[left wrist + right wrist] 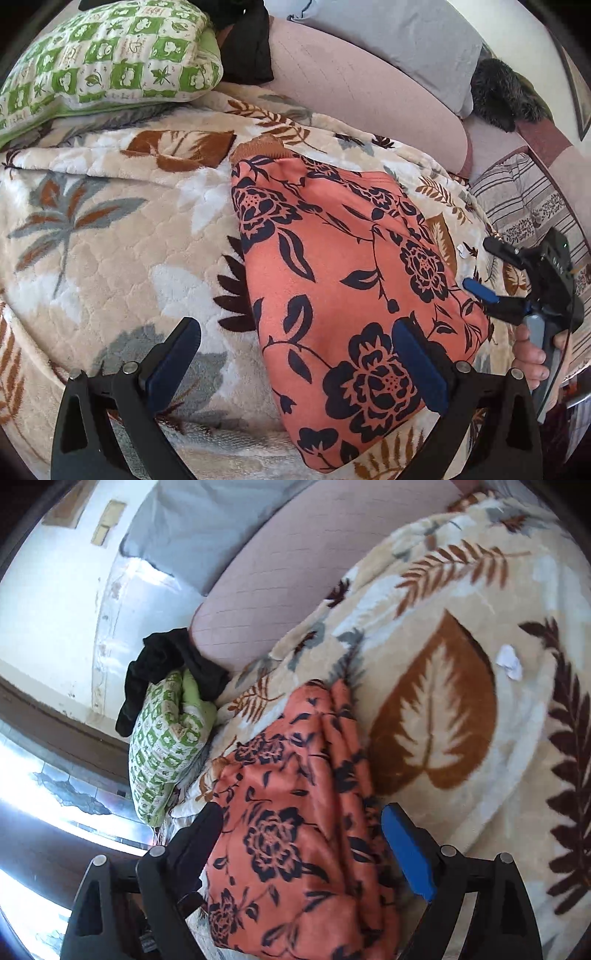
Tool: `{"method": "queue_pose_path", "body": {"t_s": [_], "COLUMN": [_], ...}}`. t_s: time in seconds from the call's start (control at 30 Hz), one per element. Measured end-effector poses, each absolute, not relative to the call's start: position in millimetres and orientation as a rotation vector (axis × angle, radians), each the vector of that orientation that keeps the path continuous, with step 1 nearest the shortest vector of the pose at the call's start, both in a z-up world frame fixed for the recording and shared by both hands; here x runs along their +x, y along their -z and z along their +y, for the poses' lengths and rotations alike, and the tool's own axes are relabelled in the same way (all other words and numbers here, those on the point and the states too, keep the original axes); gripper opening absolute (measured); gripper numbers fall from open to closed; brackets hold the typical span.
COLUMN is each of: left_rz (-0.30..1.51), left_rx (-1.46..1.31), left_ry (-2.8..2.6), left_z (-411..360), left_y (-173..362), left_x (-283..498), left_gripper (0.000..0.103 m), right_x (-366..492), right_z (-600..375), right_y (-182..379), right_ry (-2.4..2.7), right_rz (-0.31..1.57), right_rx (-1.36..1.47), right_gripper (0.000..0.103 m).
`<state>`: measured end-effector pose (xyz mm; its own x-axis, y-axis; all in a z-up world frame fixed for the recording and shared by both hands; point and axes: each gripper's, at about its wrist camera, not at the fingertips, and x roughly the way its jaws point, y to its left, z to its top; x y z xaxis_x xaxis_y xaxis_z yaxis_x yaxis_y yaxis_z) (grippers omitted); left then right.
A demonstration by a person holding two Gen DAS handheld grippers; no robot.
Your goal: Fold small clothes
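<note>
We see the salmon-orange garment with a dark navy flower print (343,280) lying folded on the cream plush blanket with brown and grey leaves (110,236). Our left hand-held gripper (295,362) hangs over its near edge, jaws spread wide and empty. Our right hand-held gripper (303,834) is spread wide too, gripping nothing. A green-and-white checked pillow (107,55) lies beyond.

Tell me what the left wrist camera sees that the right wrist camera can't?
Only the left wrist view shows the person's hand holding the right tool, plus a dark furry thing and a striped cushion. Only the right wrist view shows the white wall and a bright floor. Both show the orange flowered garment on the leaf blanket, the green pillow and a black cloth.
</note>
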<state>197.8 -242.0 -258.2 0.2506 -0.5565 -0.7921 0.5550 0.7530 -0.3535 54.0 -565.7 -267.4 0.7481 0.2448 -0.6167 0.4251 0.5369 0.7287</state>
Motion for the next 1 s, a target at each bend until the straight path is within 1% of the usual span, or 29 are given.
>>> {"method": "queue_pose_path", "body": {"t_s": [0.1,0.2,0.47,1.0], "left_rz": [1.096,1.114,1.118,1.105], "left_rx": [0.019,0.034,0.095,0.131], "left_ry": [0.746,0.757,0.761,0.783], "left_z": [-247,-253,-265,-275], "left_y": [264,271,277,276], "left_x": [200,201,196,189], "left_gripper": [0.103,0.103,0.103,0.103], "right_x": [42,49,82,98], "right_z": [-580,-583,-554,-532], "right_y": [299,316,315,317], "right_ry": [0.102,0.067,-0.026,-0.089], "right_rz": [0.738,0.792,0.875,0.859], "right_rx": [1.130,1.156,0.979,0.976], "right_gripper": [0.090,0.090,0.090,0.089]}}
